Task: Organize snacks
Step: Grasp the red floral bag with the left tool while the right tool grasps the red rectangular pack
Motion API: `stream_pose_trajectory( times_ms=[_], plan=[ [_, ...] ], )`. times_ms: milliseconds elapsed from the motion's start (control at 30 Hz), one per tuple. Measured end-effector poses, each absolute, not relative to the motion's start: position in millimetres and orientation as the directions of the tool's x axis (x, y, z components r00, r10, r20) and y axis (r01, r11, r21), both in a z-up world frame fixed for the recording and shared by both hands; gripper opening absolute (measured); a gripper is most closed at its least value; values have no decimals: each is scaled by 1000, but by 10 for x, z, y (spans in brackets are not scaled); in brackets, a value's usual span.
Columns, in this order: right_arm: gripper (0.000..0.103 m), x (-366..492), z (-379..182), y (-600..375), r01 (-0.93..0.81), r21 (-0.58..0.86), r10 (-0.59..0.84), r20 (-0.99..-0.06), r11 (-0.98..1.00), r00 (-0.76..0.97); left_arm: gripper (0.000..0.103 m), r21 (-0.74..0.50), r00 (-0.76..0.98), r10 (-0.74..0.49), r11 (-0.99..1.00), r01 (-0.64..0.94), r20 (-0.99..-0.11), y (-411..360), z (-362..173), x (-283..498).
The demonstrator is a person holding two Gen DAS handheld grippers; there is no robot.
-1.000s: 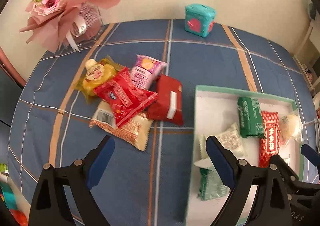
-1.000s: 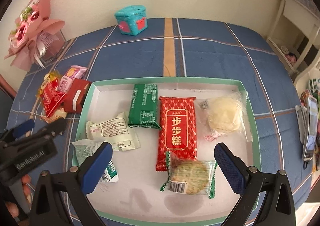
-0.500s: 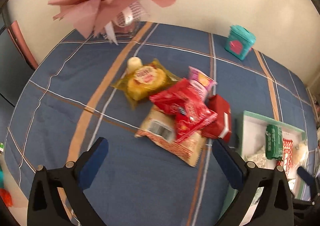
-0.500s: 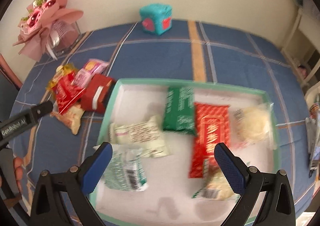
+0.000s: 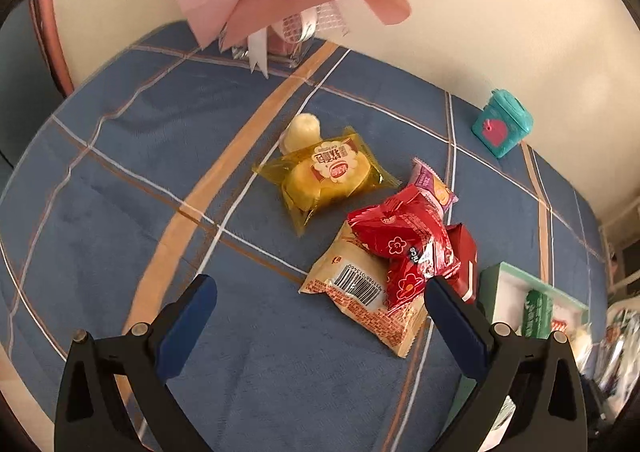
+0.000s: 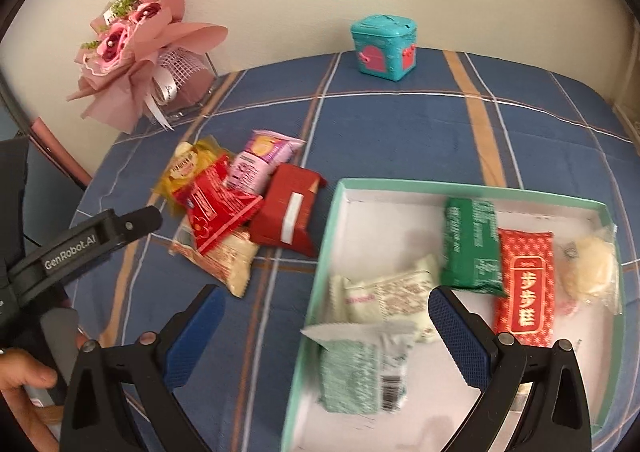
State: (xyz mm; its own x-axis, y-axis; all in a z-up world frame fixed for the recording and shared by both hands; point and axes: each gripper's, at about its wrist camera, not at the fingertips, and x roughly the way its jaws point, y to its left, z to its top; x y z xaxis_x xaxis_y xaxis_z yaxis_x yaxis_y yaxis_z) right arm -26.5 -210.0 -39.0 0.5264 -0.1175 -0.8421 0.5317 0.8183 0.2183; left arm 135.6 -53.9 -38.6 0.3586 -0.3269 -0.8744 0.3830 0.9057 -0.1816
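With both tools held low over the blue plaid bench (image 5: 120, 219), the step in hand looks like the reach for another loose snack. Nearest, the left gripper (image 5: 320, 316) hovers with its jaws spread wide and nothing between them, pointed at the pile; the right gripper (image 6: 324, 328) hangs likewise spread and empty, straddling the near-left rim of the mint-green tray (image 6: 332, 219).

Just beyond the left jaws lies the beige packet with the barcode (image 5: 360, 292), flat on the cloth, and the crinkled red packet (image 5: 404, 248) rests on top of it. Touching these on the right is a darker red box-shaped pack (image 5: 466, 256), a pink-purple packet (image 5: 434, 185) pokes out behind, and the yellow cake packet (image 5: 328, 179) sits a little apart, farther back.

In the tray already: a pale green wrapper (image 6: 352, 372) at the near edge, a white packet (image 6: 388, 296), a green pack (image 6: 472, 248), a red bar (image 6: 526, 284) and a clear-wrapped cake (image 6: 592, 272).

The next move, I judge, is lowering the left jaws over the top red packet's edge and closing gently, since it is puffy and may slip or drag the beige one along.

Farthest back stand the pink bouquet (image 6: 132, 39) and a teal box (image 6: 384, 47) by the wall.
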Motion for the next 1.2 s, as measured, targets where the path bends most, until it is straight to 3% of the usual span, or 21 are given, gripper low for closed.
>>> stream_pose_trajectory(
  times_ms=[367,833,1067,1167,1200],
  plan=[
    [102,13,-371,-2155,525,250,-108,-822,813,559,102,-250,336,-381,894,372,-861,-673,-386,1484],
    [67,289,-484,-2324,533,268,-91,-828,803,553,88,-383,245,-478,855,349,-844,-982,-437,1565],
    [62,440,-570,-2322,518,273,-72,-832,811,551,87,-389,202,-471,856,340,-859,-1122,-568,1598],
    [62,519,-614,-2307,513,273,-66,-834,814,548,73,-390,186,-466,858,333,-865,-1157,-633,1620],
    [62,543,-629,-2307,514,272,-66,-835,814,547,73,-387,186,-462,860,332,-867,-1163,-646,1624]
  ],
)
